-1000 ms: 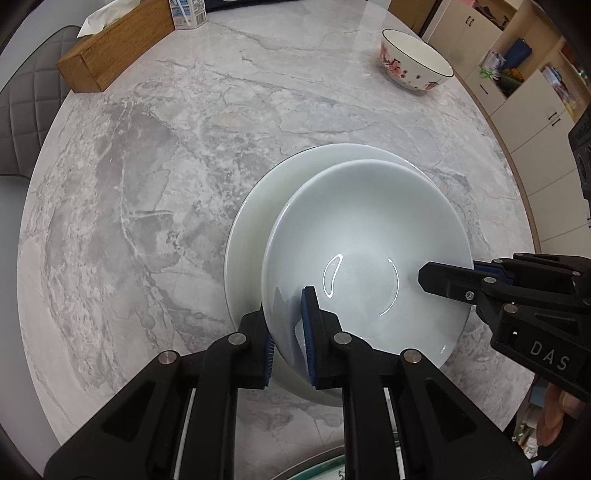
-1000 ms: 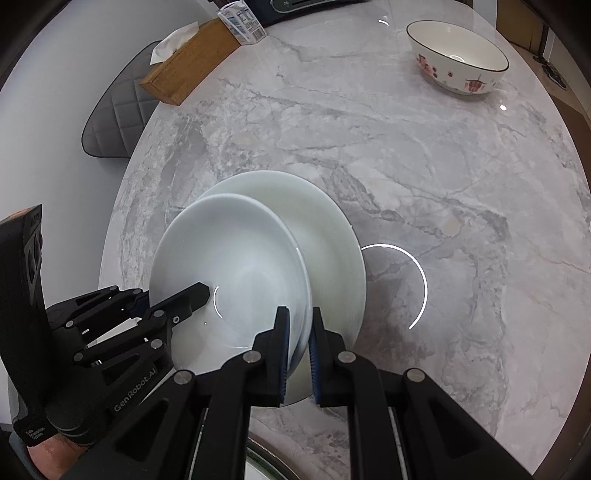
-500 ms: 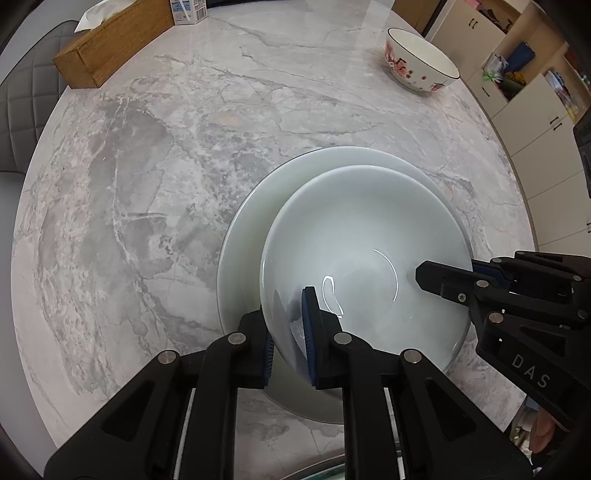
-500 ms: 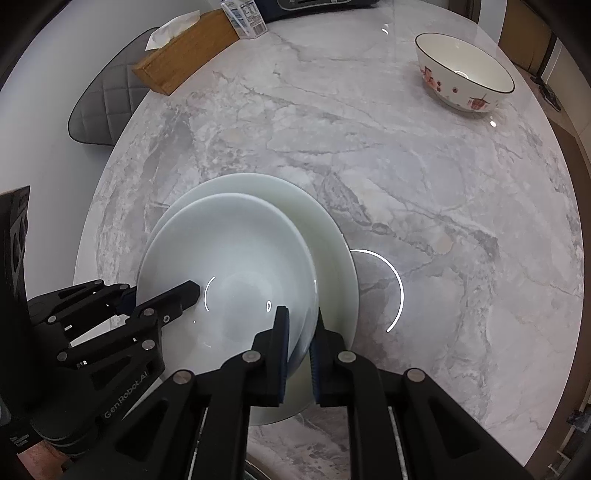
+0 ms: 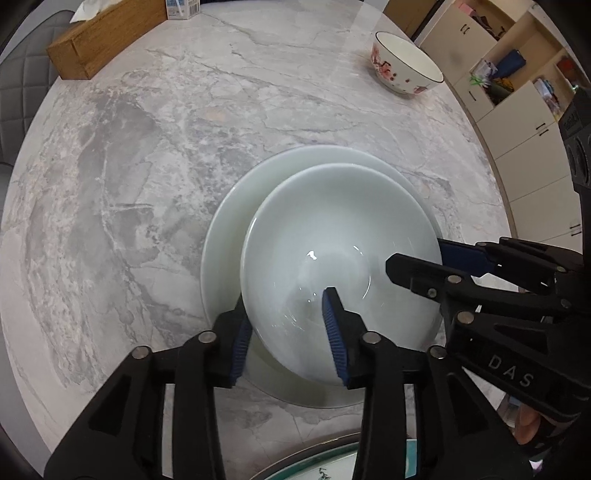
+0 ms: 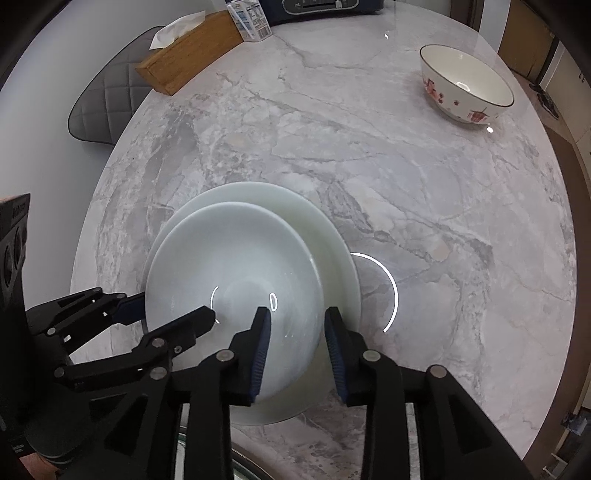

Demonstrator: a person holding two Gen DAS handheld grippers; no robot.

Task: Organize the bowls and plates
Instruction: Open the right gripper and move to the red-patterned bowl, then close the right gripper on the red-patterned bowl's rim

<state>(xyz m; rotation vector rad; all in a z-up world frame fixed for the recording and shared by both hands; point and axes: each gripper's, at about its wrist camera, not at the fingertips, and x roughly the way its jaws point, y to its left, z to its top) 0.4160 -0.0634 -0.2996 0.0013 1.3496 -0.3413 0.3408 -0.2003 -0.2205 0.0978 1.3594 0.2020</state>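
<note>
A white bowl (image 5: 340, 236) rests on a larger white plate (image 5: 225, 236) on the marble table. My left gripper (image 5: 288, 325) is open, its fingers astride the bowl's near rim. My right gripper (image 6: 297, 341) is also open, astride the bowl's (image 6: 236, 258) right rim, over the plate (image 6: 325, 229). Each gripper shows in the other's view, the right (image 5: 417, 258) and the left (image 6: 166, 314). A floral bowl (image 5: 406, 66) stands far right, also in the right wrist view (image 6: 465, 85).
A wooden tissue box (image 5: 103, 40) and a small carton (image 6: 249, 18) stand at the far edge. A grey chair (image 6: 107, 107) sits beyond the table. Another dish rim (image 5: 325, 461) shows at the near edge. Cabinets (image 5: 517, 92) stand right.
Both grippers have opened and let go of the bowl's rim. The bowl now sits on the plate.
</note>
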